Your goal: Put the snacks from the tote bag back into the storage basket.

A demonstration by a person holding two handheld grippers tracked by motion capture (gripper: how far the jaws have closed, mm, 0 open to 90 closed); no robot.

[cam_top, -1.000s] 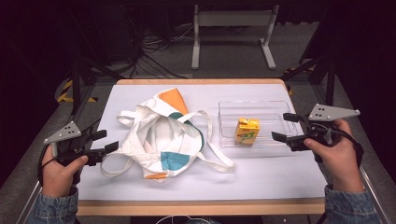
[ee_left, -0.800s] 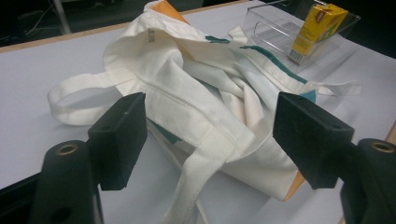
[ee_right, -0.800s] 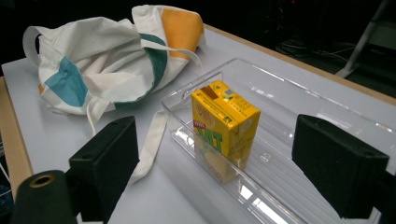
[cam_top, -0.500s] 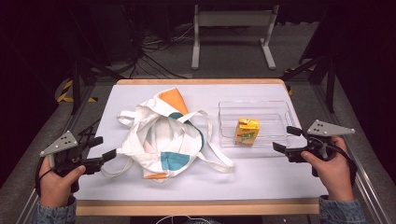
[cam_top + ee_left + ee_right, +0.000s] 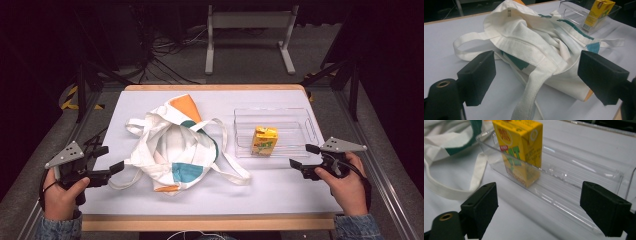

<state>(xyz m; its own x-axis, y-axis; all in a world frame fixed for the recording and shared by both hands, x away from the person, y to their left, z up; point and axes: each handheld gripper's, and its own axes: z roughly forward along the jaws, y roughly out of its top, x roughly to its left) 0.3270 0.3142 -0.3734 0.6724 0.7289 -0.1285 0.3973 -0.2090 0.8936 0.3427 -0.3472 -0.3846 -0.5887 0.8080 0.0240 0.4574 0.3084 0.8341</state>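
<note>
1. Closest to the camera, the person's two hands come in from the bottom edge. The left hand (image 5: 62, 192) holds the left gripper (image 5: 111, 170) at the near left corner of the table (image 5: 280, 190).
2. The left gripper's jaws have just been opening and now stand spread wide. A bag strap (image 5: 531, 100) runs between them in the left gripper view, but the pads aren't pressing on it or anything else.
3. The right hand (image 5: 345, 187) holds the right gripper (image 5: 303, 156) near the table's right edge. Its jaws are spread wide too, nothing pinched, and they point at the near wall of the clear tray (image 5: 295, 120).
4. A bit further in, the cloth bag (image 5: 175, 145) lies crumpled flat on the left-middle of the table. It's white with teal and orange patches, and its straps loop out on both sides. One strap trails right, ending near the tray's front corner.
5. The tray sits just right of the bag, on the right half of the table. In the right gripper view its near wall (image 5: 564, 202) lies straight ahead, between the jaws.
6. The yellow juice carton (image 5: 264, 140) stands upright inside the tray, toward its left end, close to the front wall.
7. Beyond the far edge of the table there's dark floor with cables (image 5: 170, 47) and a grey metal stand (image 5: 250, 35).
</note>
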